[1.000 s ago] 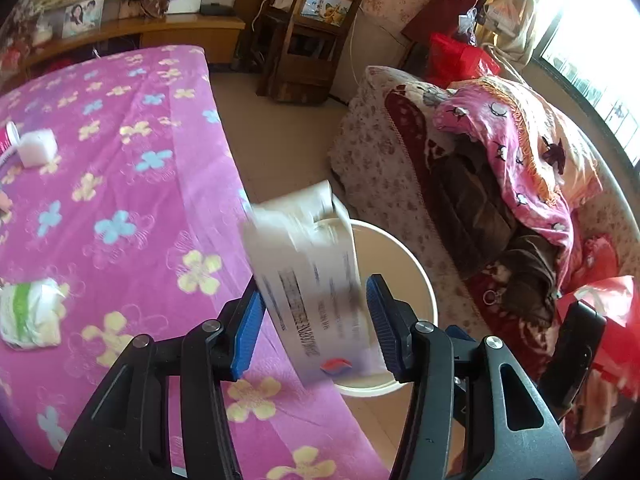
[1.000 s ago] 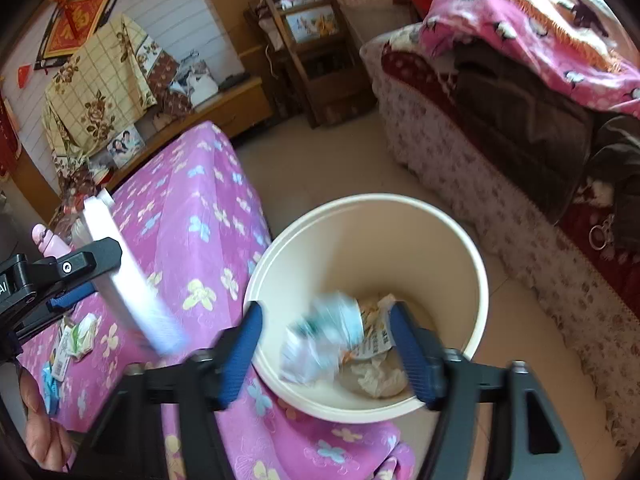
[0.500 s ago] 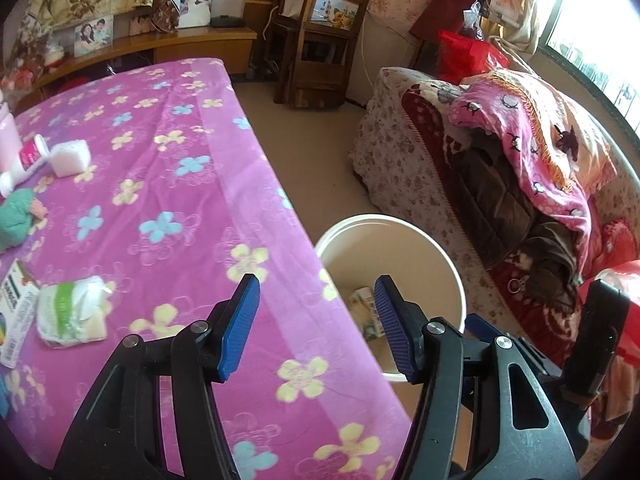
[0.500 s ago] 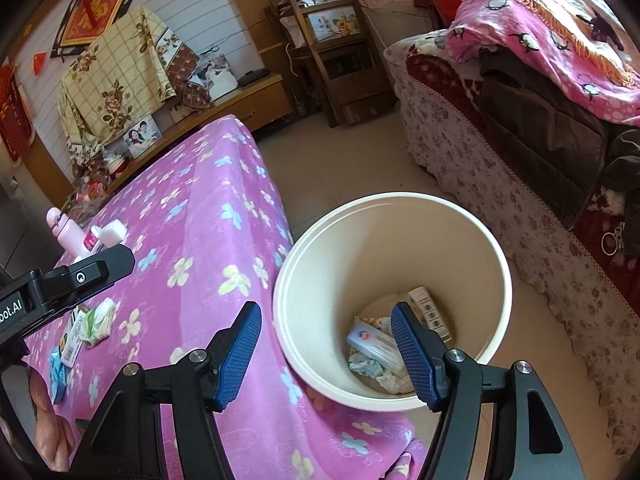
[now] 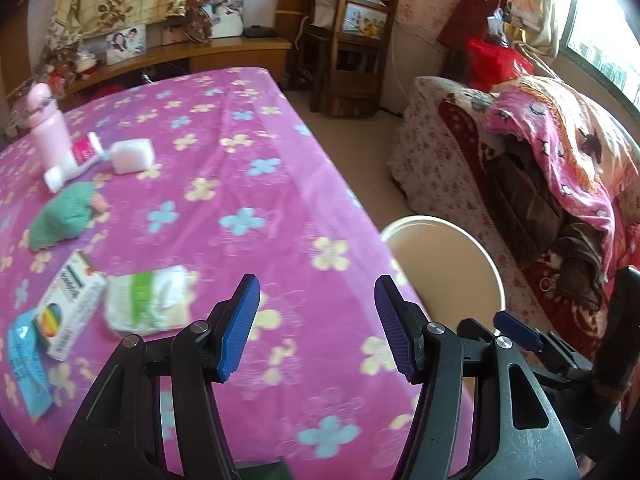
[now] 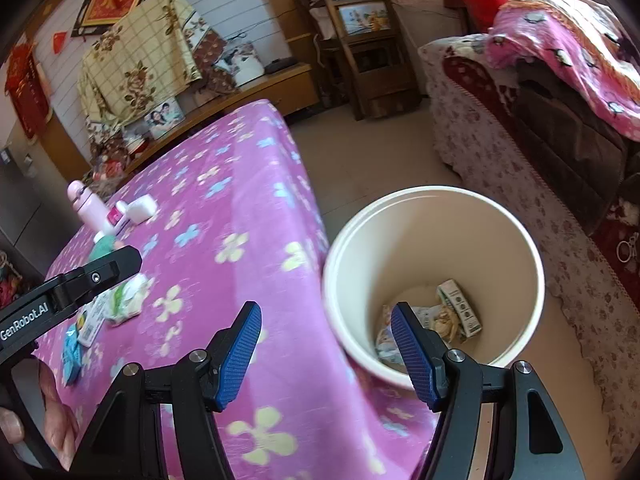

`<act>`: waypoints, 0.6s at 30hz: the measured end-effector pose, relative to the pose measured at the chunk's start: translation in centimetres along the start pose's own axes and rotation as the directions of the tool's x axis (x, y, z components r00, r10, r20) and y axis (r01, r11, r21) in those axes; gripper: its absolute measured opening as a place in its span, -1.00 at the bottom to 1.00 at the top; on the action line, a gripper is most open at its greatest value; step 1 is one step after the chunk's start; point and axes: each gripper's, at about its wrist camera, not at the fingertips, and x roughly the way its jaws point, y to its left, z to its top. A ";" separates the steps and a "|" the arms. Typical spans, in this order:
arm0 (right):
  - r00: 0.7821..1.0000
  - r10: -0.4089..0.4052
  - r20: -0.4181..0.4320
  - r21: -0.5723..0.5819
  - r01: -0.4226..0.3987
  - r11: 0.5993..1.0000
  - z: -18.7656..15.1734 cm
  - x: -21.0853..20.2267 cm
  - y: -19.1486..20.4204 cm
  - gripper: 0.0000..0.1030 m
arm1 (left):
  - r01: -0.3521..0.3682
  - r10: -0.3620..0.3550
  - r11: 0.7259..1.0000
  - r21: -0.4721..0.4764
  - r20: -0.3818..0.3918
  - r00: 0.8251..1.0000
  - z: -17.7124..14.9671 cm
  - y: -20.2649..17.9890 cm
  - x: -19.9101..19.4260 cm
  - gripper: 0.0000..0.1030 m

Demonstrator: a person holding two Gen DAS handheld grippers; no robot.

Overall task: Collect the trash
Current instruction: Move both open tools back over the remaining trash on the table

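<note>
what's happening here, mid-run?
A person is clearing trash off a table with a pink flowered cloth into a cream plastic bin beside it. Both the left tongs and the right tongs are open and empty. Crumpled wrappers and a small carton already lie in the bin. A white-and-green wrapper, a small printed box and a blue packet remain on the cloth.

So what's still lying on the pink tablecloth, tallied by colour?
Pink: 1, bottle
White and pink: 1, tube
White: 2, block, printed box
Green: 1, cloth wad
Green and white: 1, wrapper
Blue: 1, packet
Total: 7
</note>
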 end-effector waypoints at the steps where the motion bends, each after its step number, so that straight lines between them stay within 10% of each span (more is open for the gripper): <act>1: 1.000 0.007 -0.003 -0.005 -0.007 1.000 -0.1 0.0 0.4 0.26 | -0.010 0.010 1.000 -0.005 0.000 1.000 -0.1 0.8 -0.3 0.13; 18: 0.989 0.127 -0.071 -0.143 -0.136 0.980 -1.8 1.2 10.7 0.27 | -0.088 0.080 0.982 -0.166 -0.058 0.995 -4.1 16.0 -3.5 0.13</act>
